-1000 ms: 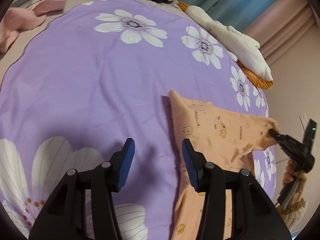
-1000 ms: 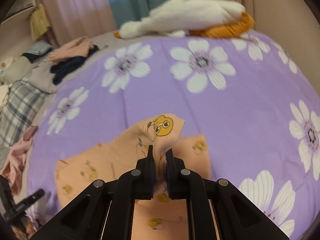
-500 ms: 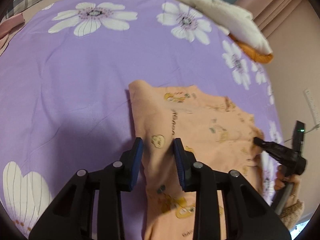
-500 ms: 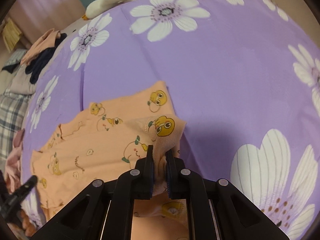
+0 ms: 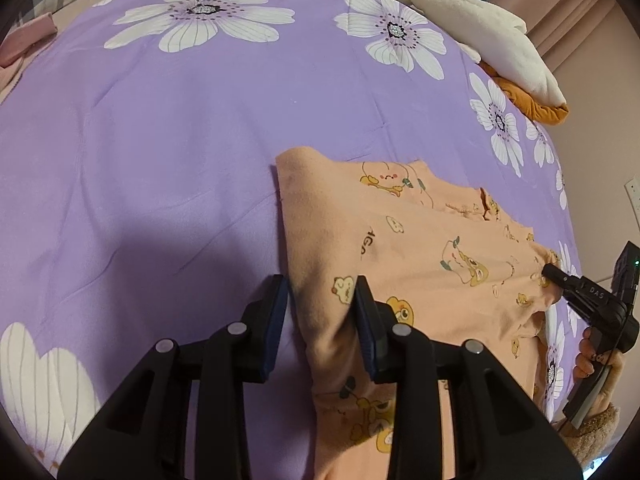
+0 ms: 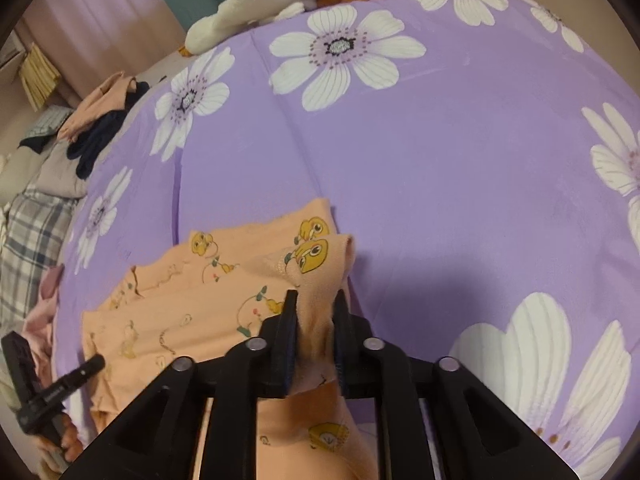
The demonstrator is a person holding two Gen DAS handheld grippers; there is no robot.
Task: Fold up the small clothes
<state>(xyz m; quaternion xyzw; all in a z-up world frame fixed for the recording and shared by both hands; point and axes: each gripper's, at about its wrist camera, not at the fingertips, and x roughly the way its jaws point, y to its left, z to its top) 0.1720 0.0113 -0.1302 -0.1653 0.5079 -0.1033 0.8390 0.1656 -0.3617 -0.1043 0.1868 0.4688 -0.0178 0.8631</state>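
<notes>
**Mia:** What is the left gripper (image 5: pixel 320 300) doing?

**Ben:** Its jaws are opening. The edge of the orange shirt (image 5: pixel 420 248) sits between them. The right finger (image 5: pixel 362 300) is on the cloth, but the left one stands off it, over the purple cover.

**Mia:** And the right gripper (image 6: pixel 316 312)?

**Ben:** Its jaws are opening too. A bunched-up bit of the shirt (image 6: pixel 224 280) with a yellow duck stands between them. The cloth still fills the gap.

**Mia:** Where is the shirt?

**Ben:** It lies mostly flat on the purple blanket (image 5: pixel 180 140) with big white flowers, right in front of both grippers. One gripper is at each side of it.

**Mia:** What is farther back?

**Ben:** A white fluffy thing (image 5: pixel 480 28) lies on something orange-brown at the far edge of the bed. In the right wrist view there is a pile of clothes (image 6: pixel 100 120), pink and dark blue, and a checked cloth (image 6: pixel 32 232) beside the blanket.
</notes>
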